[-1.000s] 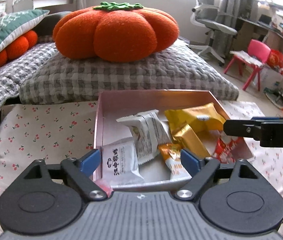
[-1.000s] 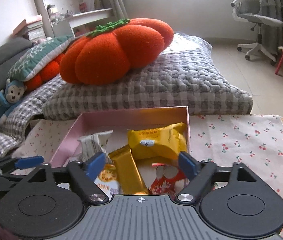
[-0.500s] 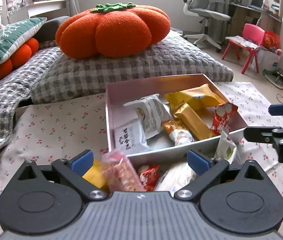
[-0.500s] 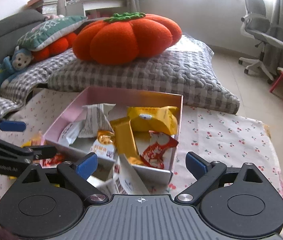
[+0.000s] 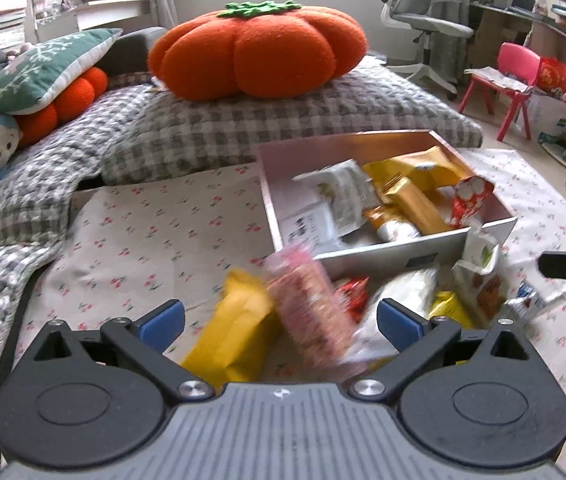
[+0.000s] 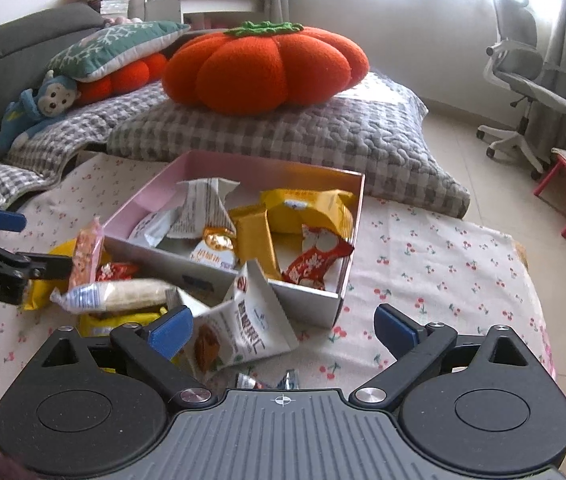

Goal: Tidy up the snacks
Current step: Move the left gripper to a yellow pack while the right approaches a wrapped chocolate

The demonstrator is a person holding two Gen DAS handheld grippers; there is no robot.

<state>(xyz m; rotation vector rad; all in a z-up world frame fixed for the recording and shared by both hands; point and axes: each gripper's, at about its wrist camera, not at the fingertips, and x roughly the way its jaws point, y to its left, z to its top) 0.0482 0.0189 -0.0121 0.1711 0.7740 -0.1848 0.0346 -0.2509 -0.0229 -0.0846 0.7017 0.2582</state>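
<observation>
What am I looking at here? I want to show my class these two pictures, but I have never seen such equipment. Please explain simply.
No robot: a person holds one two-finger tool in each hand, each carrying a camera that looks along its fingers. One picture comes from the left tool, the other from the right tool. Both are open and hold nothing. On the cherry-print cloth stands a pink box with snack packets in it. More lie loose in front of it, such as a pink packet and a white pouch.

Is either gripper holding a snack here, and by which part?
No. The left gripper and right gripper are both open, holding nothing.
</observation>
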